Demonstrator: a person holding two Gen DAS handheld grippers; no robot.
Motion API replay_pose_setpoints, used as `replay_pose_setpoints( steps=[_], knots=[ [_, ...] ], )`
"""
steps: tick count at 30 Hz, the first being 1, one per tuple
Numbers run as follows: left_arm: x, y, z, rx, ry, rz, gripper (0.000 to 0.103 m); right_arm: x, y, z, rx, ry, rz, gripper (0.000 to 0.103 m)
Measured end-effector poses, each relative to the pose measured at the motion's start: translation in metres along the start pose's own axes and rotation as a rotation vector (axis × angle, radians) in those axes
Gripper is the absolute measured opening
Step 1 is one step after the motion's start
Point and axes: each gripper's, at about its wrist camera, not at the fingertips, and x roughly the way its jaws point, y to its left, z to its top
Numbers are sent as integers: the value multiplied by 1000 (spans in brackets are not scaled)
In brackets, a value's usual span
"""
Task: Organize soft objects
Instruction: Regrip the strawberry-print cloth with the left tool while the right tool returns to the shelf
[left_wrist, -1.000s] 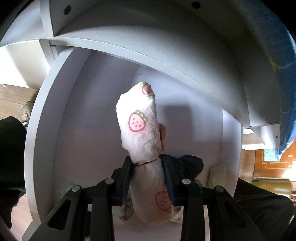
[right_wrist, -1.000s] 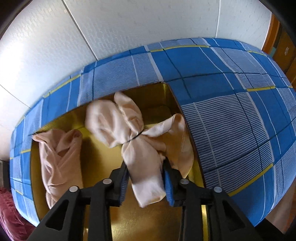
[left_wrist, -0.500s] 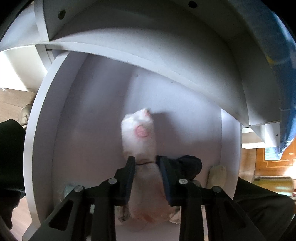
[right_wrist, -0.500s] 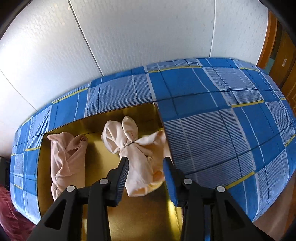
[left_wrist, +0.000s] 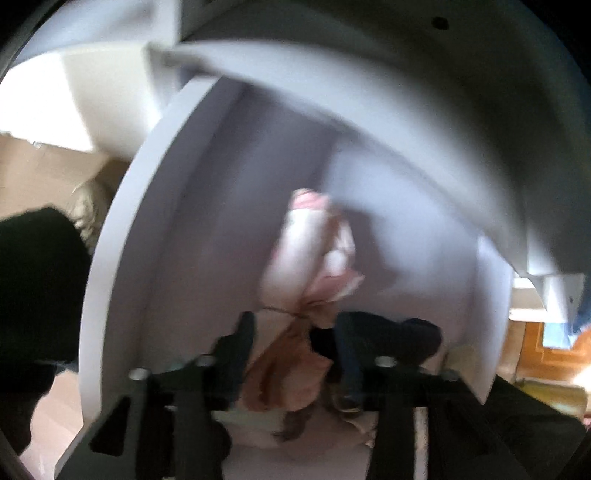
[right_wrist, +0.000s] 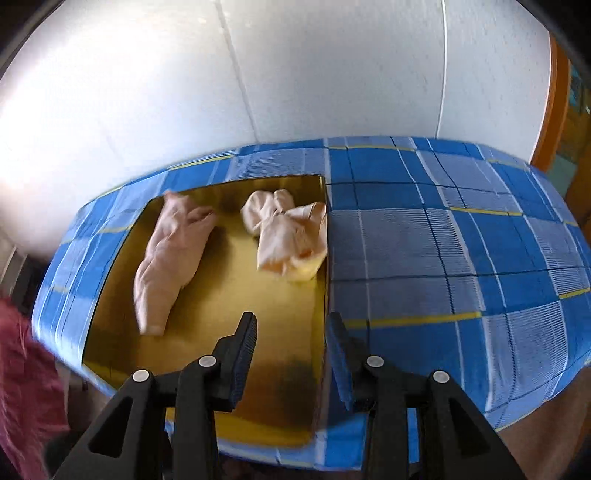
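Left gripper (left_wrist: 291, 332) jaws just opening; sock bundle (left_wrist: 306, 258) sits loose between them in the white drawer (left_wrist: 155, 221). Right gripper (right_wrist: 291, 332) has backed off empty, jaws apart; its bundle (right_wrist: 288, 232) lies in the gold tray (right_wrist: 221, 295). I'd lift left straight out, no snagging.

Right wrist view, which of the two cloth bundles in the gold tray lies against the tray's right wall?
The knotted bundle, spread into lobes by the right wall; the long rolled bundle lies apart, near the left side.
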Motion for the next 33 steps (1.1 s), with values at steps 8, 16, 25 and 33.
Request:
replay_pose_setpoints(
  steps=[8,16,25,33],
  knots=[
    [22,-13,2,23,37,29,74,-22,-37,-83,-8,0,56,38],
    [38,-26,6,40,53,59,76,10,-65,-158,47,162,35,38],
    [48,-31,8,37,63,35,77,135,-86,-247,172,625,-128,39],
    [33,-15,10,-13,4,13,87,190,-88,-268,115,717,-274,45]
  ],
)
